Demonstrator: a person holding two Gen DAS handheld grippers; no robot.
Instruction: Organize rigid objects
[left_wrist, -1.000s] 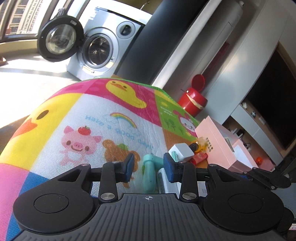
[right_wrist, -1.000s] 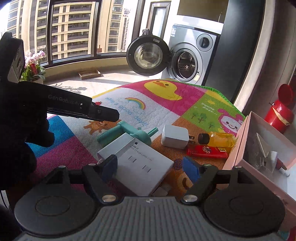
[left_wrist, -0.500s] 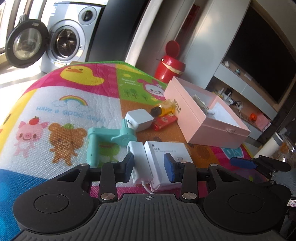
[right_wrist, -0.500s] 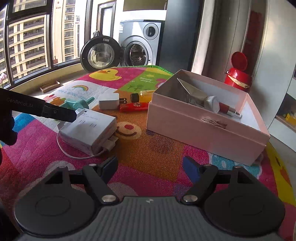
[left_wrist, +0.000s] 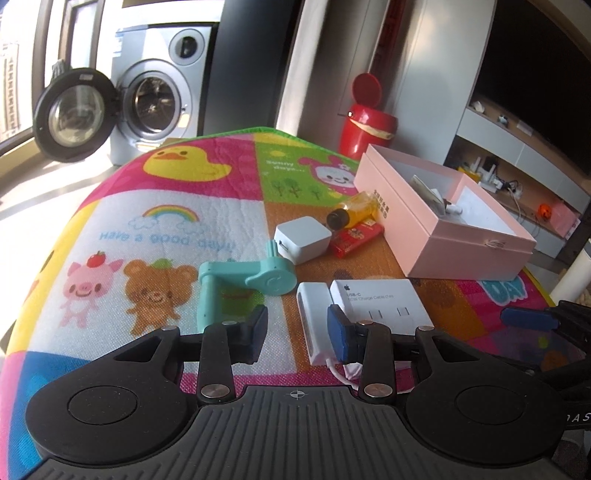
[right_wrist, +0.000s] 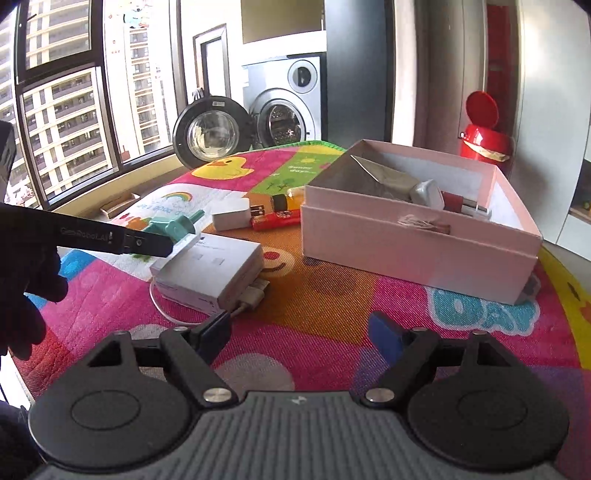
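- On the cartoon play mat (left_wrist: 166, 229), compared with the frame a second earlier, the left wrist view now takes in the whole cluster of objects and the pink box (left_wrist: 436, 236); before, only the mat's duck and pig panels filled it.
- Left gripper (left_wrist: 297, 330): jaws part-open, nothing between the pads; it hovers just near of the white cable box (left_wrist: 380, 299), which earlier lay partly hidden behind the fingers.
- Right gripper (right_wrist: 301, 334): jaws opening, empty, over bare mat; a second ago the cable box (right_wrist: 210, 266) sat between its fingertips, now it lies to the far left.
- Cable box: flat, white, printed with an Apple logo, a white cable trailing from its near end.
- Teal plastic handle (left_wrist: 243, 284) lies left of it; white charger cube (left_wrist: 303, 238), orange bottle (left_wrist: 354, 212) and red lighter (left_wrist: 354, 236) lie farther, beside the open pink box.
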